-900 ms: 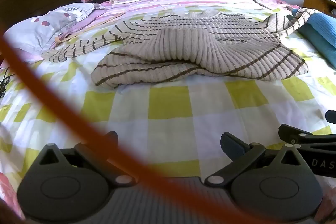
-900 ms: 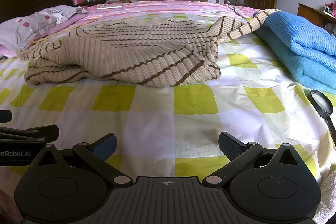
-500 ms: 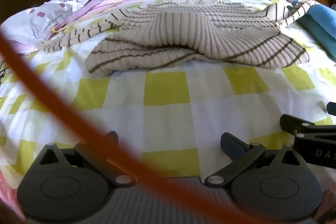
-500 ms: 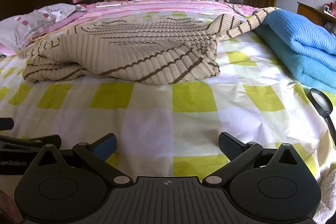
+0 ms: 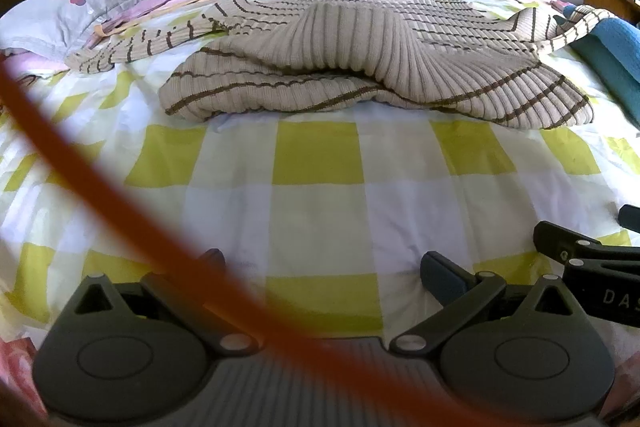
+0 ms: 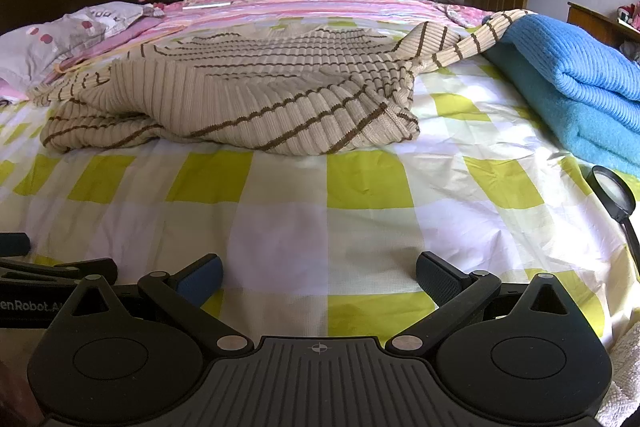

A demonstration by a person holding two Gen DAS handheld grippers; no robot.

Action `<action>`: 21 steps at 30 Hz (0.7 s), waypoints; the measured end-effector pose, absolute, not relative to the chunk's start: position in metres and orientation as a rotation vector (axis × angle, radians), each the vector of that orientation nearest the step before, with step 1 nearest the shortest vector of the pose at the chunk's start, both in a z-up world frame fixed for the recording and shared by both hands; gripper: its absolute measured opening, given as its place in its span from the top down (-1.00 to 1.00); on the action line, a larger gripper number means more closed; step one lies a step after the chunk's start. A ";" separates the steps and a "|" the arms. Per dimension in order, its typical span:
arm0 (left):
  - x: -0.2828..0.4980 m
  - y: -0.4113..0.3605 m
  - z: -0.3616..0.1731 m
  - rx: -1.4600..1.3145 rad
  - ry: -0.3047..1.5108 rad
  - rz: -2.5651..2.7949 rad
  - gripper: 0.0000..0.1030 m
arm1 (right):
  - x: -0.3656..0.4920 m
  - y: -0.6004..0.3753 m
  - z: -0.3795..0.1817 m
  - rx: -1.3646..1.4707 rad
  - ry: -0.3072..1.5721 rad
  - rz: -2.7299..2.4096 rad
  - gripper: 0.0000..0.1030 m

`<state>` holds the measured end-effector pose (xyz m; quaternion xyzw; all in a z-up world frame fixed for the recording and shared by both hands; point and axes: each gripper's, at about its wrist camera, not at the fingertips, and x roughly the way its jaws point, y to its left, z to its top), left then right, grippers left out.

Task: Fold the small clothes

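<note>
A beige ribbed sweater with brown stripes (image 5: 360, 59) (image 6: 248, 95) lies rumpled on the yellow-and-white checked bedsheet (image 5: 320, 195) (image 6: 280, 211), its sleeves spread to both sides. My left gripper (image 5: 324, 267) hovers over the sheet short of the sweater's hem, jaws wide apart with nothing between them. My right gripper (image 6: 318, 277) is likewise open and empty over the sheet, near the sweater's right hem corner. Each gripper's body shows at the edge of the other's view. A blurred orange cable (image 5: 100, 195) crosses the left wrist view and hides part of the left finger.
A folded blue blanket (image 6: 568, 83) lies right of the sweater, one sleeve draped on it. A magnifying glass (image 6: 614, 195) rests on the sheet at right. A pillow (image 6: 68, 35) and pink bedding lie at the left and back. Wardrobe and door stand behind.
Both grippers have moved forward toward the sweater, which now looks larger and closer in both views. The left view has tilted further down. The jaws stay wide apart.
</note>
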<state>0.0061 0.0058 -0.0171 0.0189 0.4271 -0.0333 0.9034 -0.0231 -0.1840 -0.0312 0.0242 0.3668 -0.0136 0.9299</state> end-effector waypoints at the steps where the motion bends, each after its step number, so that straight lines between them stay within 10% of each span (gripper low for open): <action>1: 0.006 0.006 -0.017 0.037 0.882 -0.070 -1.00 | -0.023 -0.184 -0.031 0.051 0.752 -0.027 -1.00; 21: 0.002 0.001 -0.011 0.113 0.836 -0.068 -1.00 | -0.024 -0.186 -0.028 0.062 0.743 -0.014 -0.98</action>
